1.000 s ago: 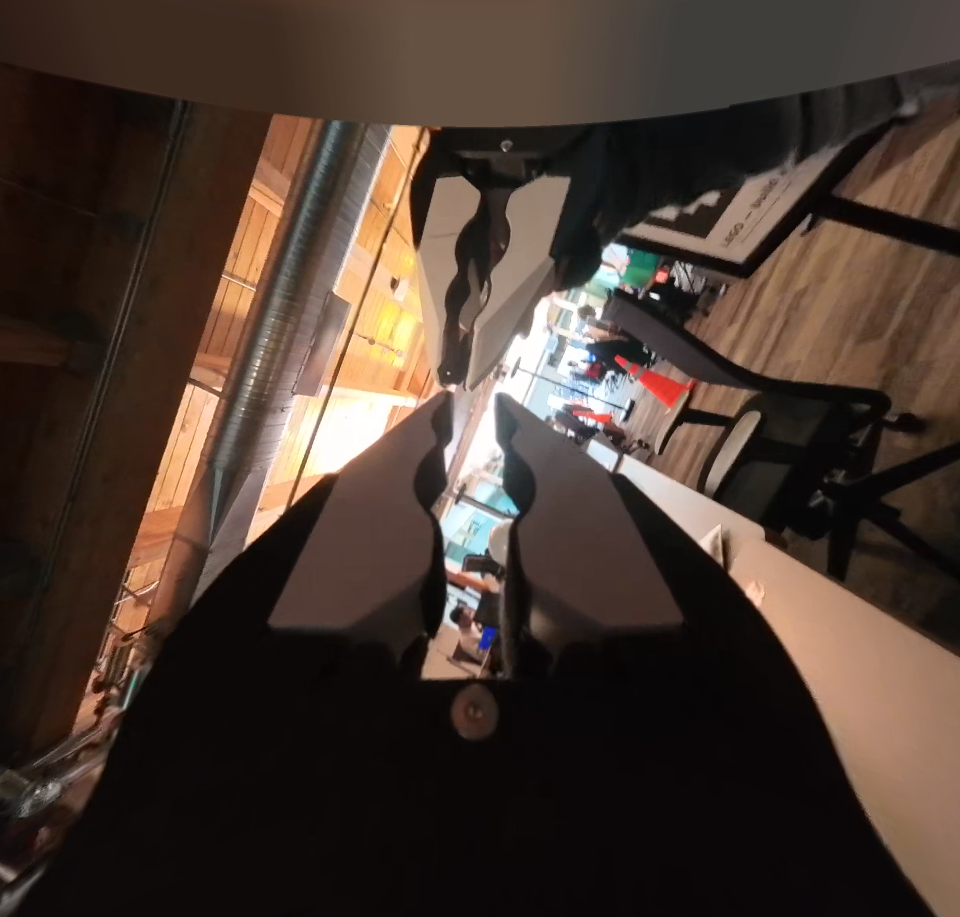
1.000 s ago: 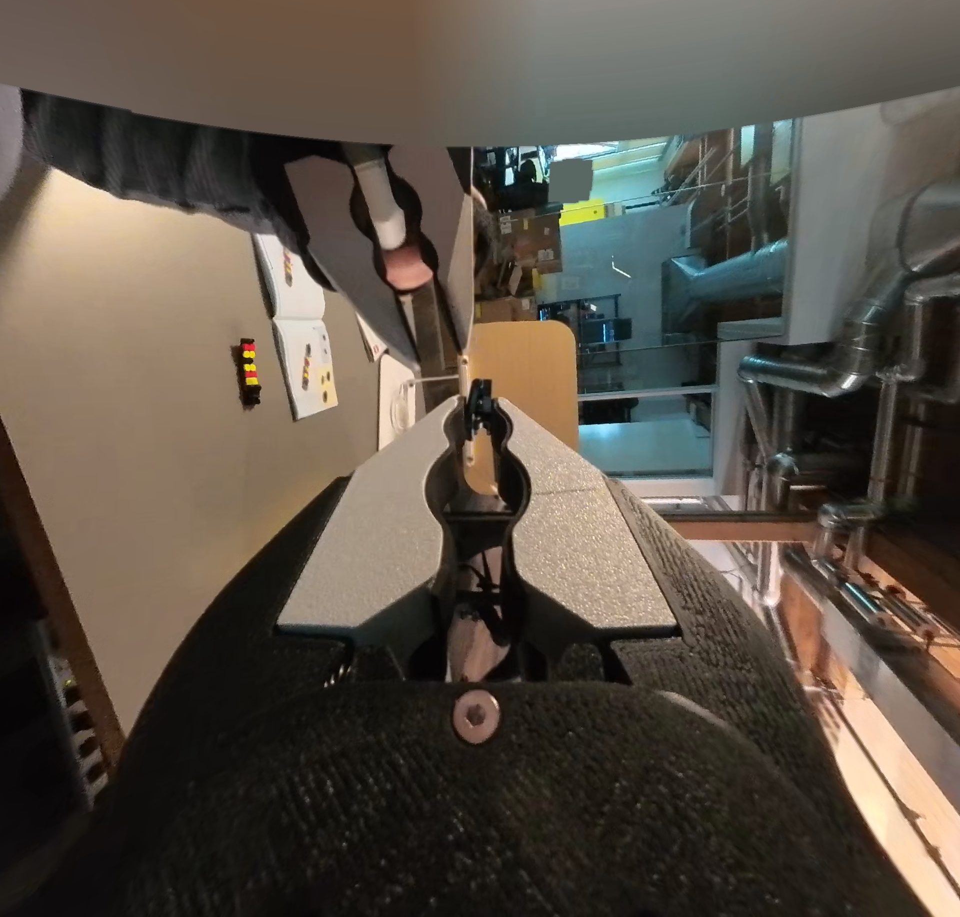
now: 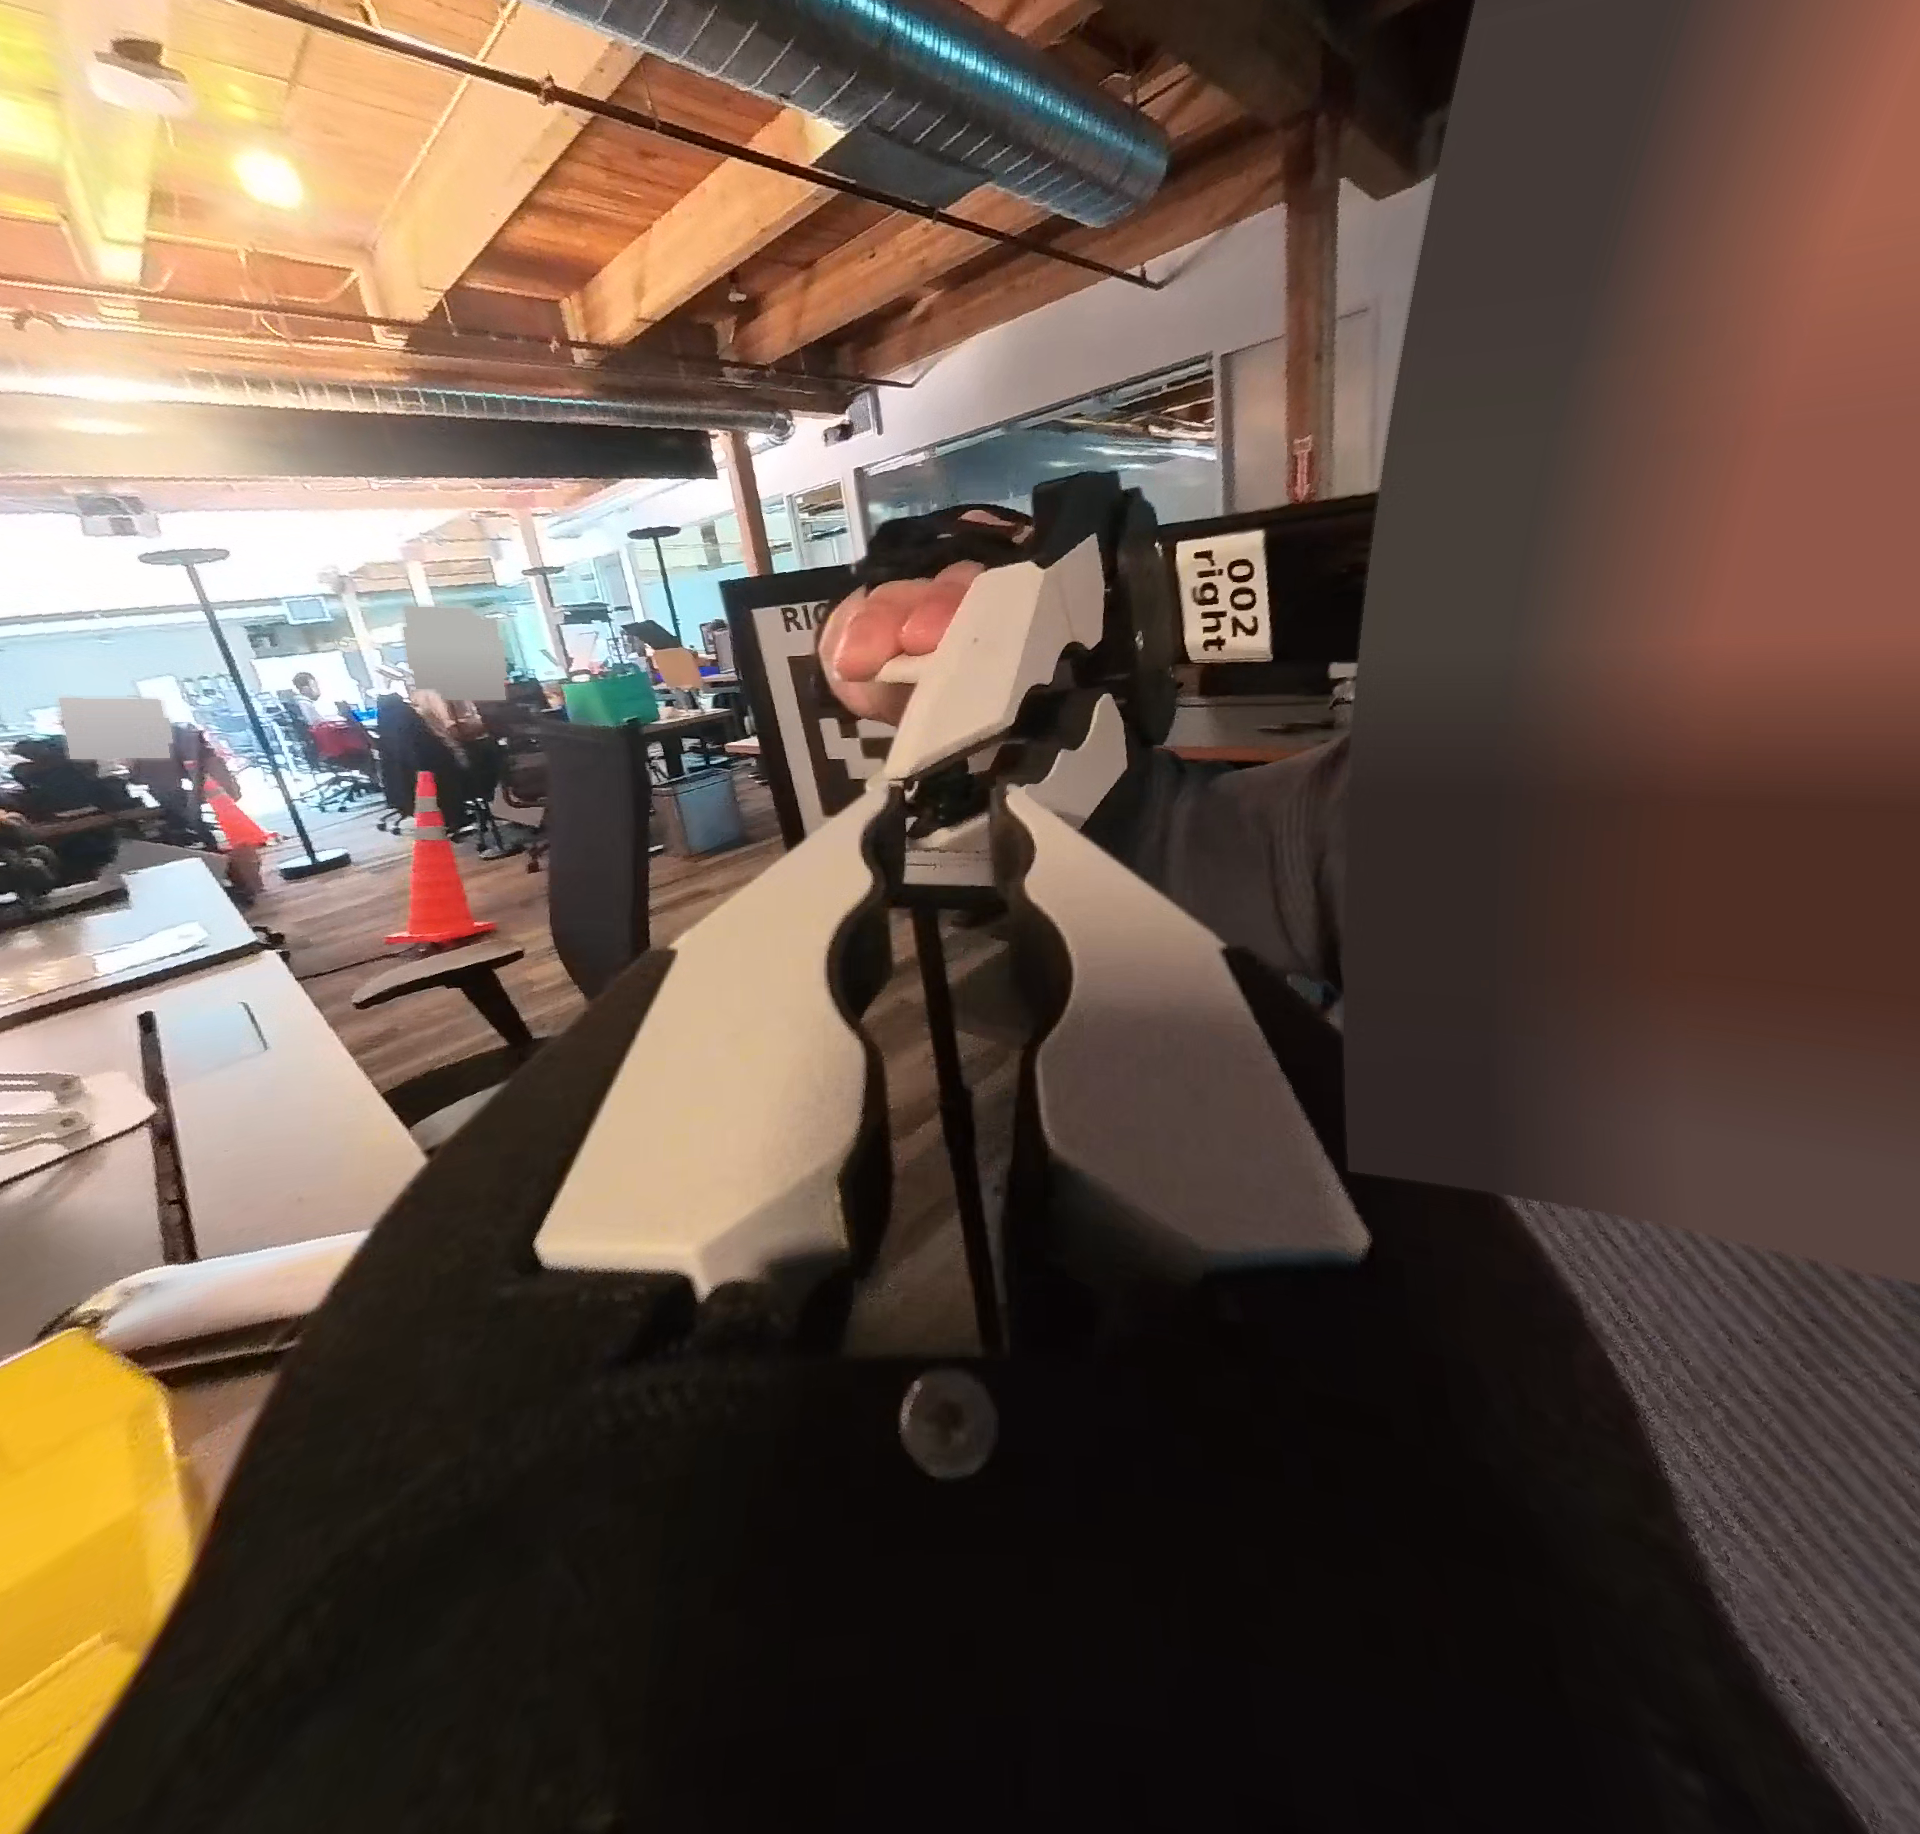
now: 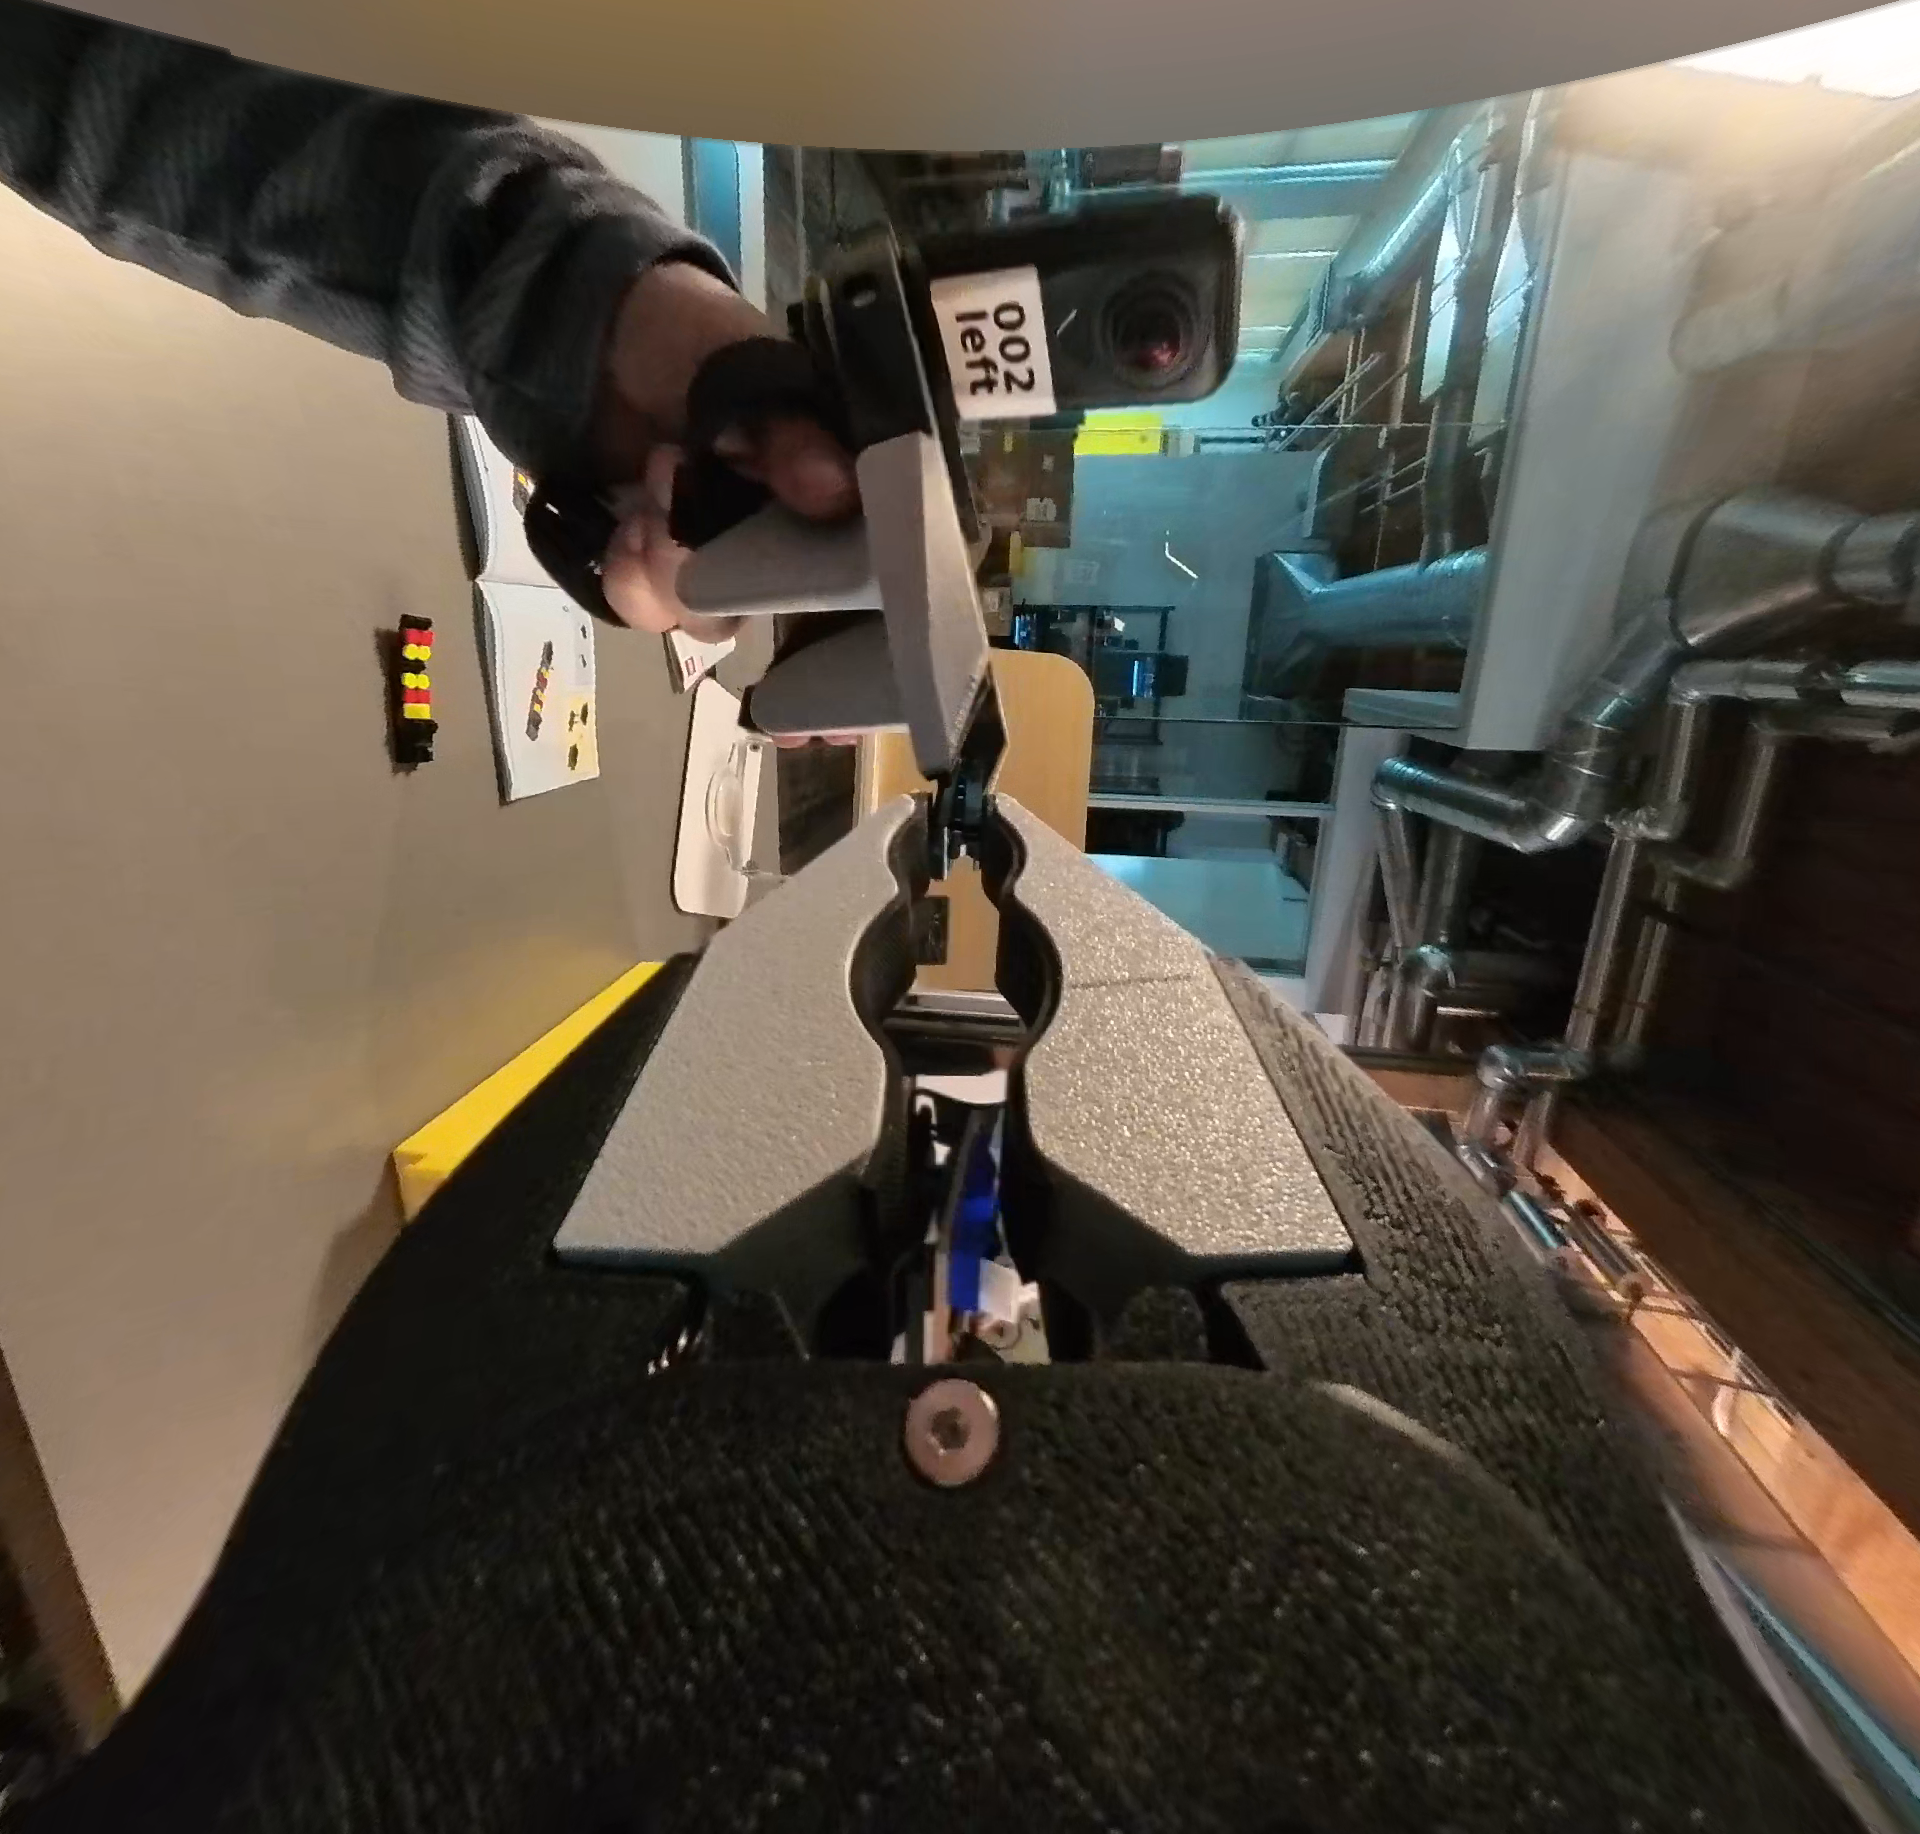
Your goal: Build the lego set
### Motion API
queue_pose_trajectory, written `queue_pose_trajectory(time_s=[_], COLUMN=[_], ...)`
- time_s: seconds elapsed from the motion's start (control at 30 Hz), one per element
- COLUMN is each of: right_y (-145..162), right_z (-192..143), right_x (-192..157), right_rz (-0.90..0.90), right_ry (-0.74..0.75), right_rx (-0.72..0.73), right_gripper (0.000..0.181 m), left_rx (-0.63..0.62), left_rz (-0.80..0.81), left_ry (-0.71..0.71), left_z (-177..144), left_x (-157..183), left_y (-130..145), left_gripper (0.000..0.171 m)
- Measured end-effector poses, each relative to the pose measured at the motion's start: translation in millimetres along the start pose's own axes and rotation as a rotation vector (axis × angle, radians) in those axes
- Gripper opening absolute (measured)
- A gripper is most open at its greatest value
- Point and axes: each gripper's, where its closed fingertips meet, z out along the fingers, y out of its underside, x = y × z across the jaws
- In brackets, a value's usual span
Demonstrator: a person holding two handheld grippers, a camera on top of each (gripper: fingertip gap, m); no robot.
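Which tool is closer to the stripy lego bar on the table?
Left, probably. The left tool and its hand hang over the booklet beside the stripy lego bar; the right tool reaches in from farther back. Their tips meet on a small black piece.

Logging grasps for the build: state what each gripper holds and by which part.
Both grippers meet, fingers nearly closed, on one small black lego piece: the right gripper pinches its near end, the left gripper its far end.

Wrist cameras face to face, close
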Motion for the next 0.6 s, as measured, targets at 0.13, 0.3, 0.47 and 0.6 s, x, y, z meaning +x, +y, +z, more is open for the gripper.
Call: queue_pose_trajectory(time_s=[0.13, 0.3, 0.47, 0.6], right_y=[0.7, 3.1, 3.7, 2.4], right_z=[0.8, 1.9, 2.6, 6.2], right_x=[-1.8, -3.5, -3.4, 0.7], right_rz=[-0.01, -0.016, -0.013, 0.004], right_ry=[-0.002, -0.004, -0.005, -0.02], right_rx=[-0.003, -0.008, -0.004, 0.013], right_gripper=[0.007, 0.007, 0.007, 0.007], left_rx=[0.009, -0.007, -0.017, 0.012], left_rz=[-0.036, -0.03, -0.029, -0.035], left_ry=[0.019, 0.009, 0.009, 0.017], left_z=[0.4, 0.3, -0.5, -3.8], left_x=[-0.4, -2.5, -3.9, -5.5], left_y=[0.3, 2.7, 3.3, -1.1], left_gripper=[0.015, 0.014, 0.015, 0.014])
